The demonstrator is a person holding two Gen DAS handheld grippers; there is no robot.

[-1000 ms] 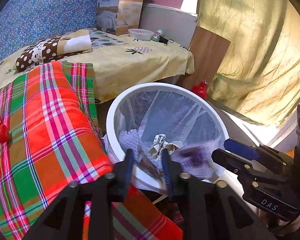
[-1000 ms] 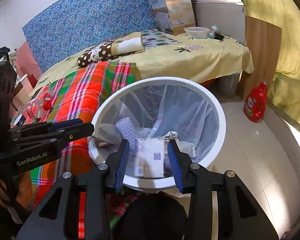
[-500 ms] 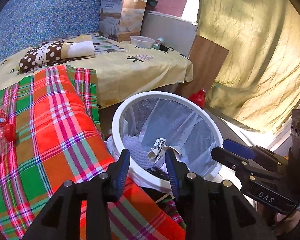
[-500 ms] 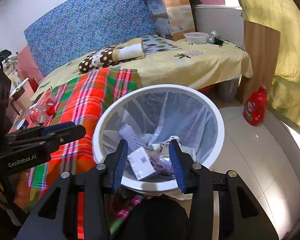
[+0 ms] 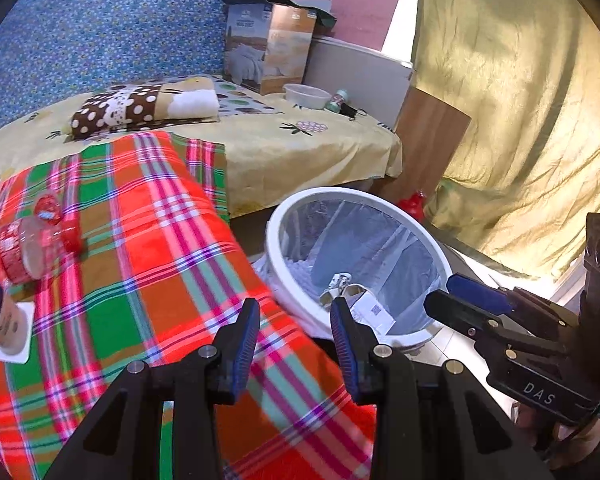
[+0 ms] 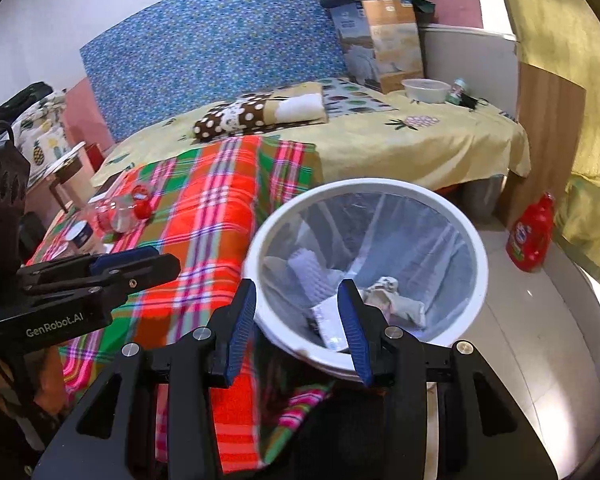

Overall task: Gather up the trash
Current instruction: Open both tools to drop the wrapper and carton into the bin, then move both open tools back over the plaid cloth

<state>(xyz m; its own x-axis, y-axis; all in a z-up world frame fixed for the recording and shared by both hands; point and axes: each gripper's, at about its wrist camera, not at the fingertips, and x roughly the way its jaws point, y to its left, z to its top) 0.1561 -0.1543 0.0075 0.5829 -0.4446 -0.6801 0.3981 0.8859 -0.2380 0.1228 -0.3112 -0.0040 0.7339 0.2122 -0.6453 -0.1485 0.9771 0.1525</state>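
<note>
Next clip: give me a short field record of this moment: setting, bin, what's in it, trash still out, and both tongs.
setting: bed with a plaid blanket, bin on the floor beside it
bin: white trash bin with a clear liner, upright
bin contents: crumpled paper, a small white packet, other white scraps
trash still out: plastic bottle with red cap and a paper cup, both on the blanket
left tongs: open, holding nothing
right tongs: open, holding nothing
</note>
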